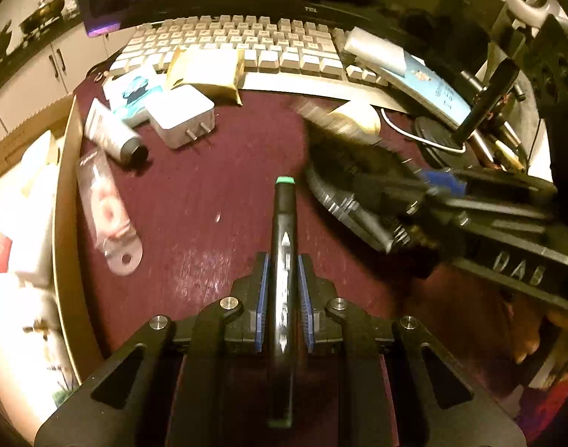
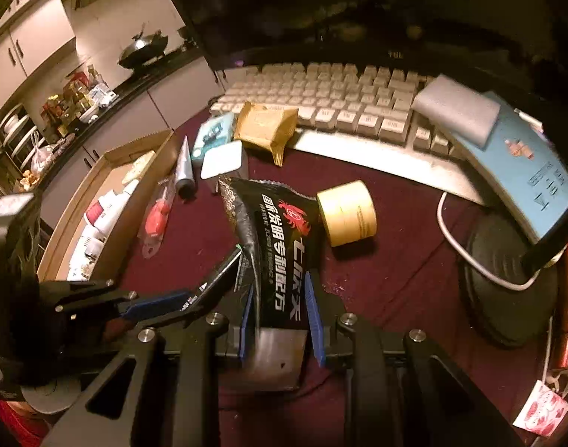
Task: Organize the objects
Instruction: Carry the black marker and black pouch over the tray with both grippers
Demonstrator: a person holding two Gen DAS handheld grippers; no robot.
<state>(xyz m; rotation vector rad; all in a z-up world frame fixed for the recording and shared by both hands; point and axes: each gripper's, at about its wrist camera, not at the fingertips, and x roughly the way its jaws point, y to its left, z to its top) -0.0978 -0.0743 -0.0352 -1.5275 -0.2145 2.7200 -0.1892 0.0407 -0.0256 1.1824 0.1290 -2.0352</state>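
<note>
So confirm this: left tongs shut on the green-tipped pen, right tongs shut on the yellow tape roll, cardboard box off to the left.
One thing is wrong. The right tongs are shut on the black packet, not the tape roll, which lies free on the cloth beyond it, as the right wrist view shows. The left tongs do grip the pen, and the box is off to the left.

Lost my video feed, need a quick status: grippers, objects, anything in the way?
Left gripper shut on black pen. Right gripper shut on black snack packet. Cardboard box at left; tube and charger loose nearby.
</note>
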